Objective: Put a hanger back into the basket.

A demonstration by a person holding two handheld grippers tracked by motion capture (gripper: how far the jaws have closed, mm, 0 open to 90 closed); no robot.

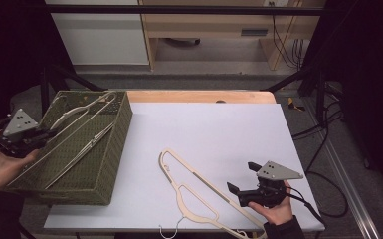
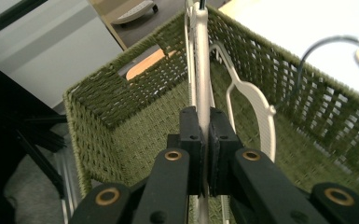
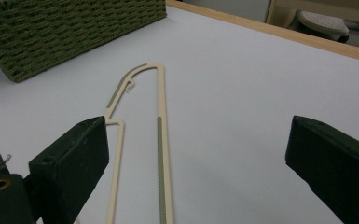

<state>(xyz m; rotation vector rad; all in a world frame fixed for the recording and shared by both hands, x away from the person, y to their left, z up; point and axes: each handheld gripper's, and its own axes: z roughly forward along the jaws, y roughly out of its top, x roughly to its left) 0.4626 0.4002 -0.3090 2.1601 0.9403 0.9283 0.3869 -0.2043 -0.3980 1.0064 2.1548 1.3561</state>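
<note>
Left gripper [image 2: 204, 140] is clamped tight on a cream hanger [image 2: 202, 70] inside the green woven basket [image 1: 110, 149] at the table's left edge. Right gripper [image 1: 243, 180] hovers wide open and empty, just beside another hanger [image 1: 199, 191] lying flat on the white table [image 1: 219, 129].

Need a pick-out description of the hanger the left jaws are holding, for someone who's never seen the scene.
Start at the green woven basket on the table's left edge. Several cream hangers lie in it; the held hanger is the one rising over the basket's left rim into the left gripper. Unlike its neighbours and the hanger on the white tabletop, its bar is pinched between black jaws.
</note>
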